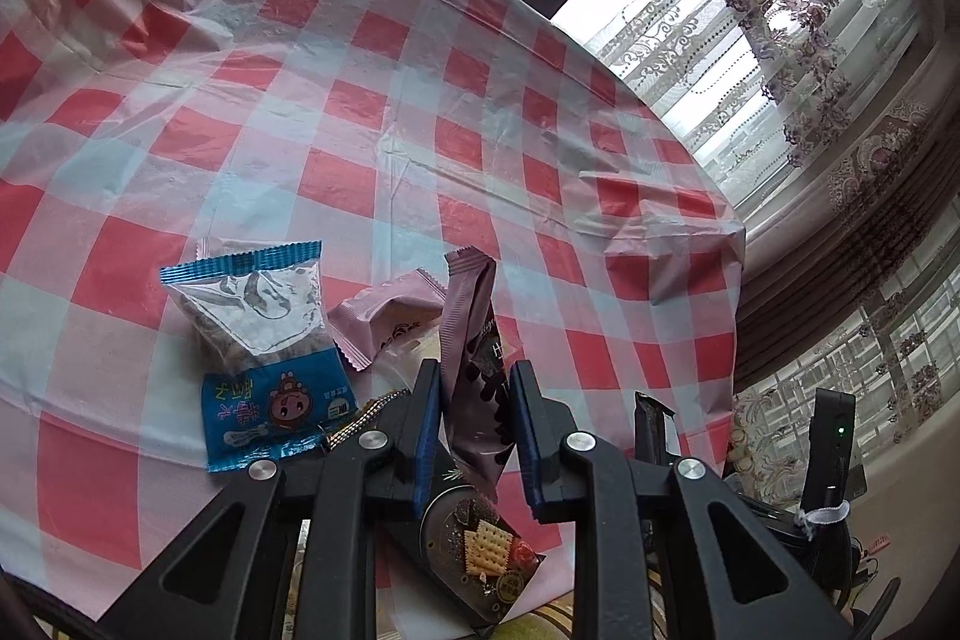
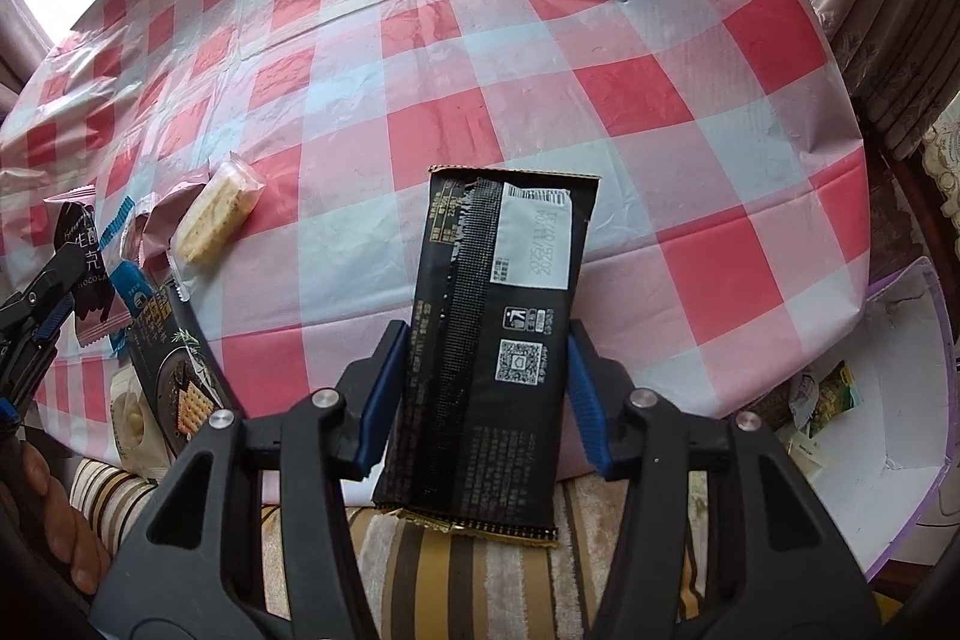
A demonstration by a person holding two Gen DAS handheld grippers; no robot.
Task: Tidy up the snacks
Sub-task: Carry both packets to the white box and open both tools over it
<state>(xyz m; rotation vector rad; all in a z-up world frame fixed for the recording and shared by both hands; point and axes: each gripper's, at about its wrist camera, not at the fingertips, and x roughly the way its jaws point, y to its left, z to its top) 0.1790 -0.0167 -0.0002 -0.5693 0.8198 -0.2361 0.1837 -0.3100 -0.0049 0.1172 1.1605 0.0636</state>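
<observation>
My left gripper (image 1: 477, 379) is shut on a slim mauve chocolate packet (image 1: 471, 304), which stands upright between the blue pads above the red-and-white checked tablecloth (image 1: 360, 100). Beside it on the cloth lie a blue-and-clear packet (image 1: 264, 358) and a pink packet (image 1: 384, 316). A black cracker packet (image 1: 480, 544) lies under the fingers. My right gripper (image 2: 486, 340) is shut on another black packet (image 2: 498, 280), held back side up over the table's near edge, with a pad pressing on each long side. The right wrist view also has the left gripper (image 2: 36, 304) at far left.
A cracker in a clear wrapper (image 2: 219, 214) lies left of the held black packet. A white box with a purple rim (image 2: 900, 400) holding a few packets stands off the table's right edge. A striped cushion (image 2: 480, 580) lies below the table edge. A person's hand (image 2: 54, 520) is at lower left.
</observation>
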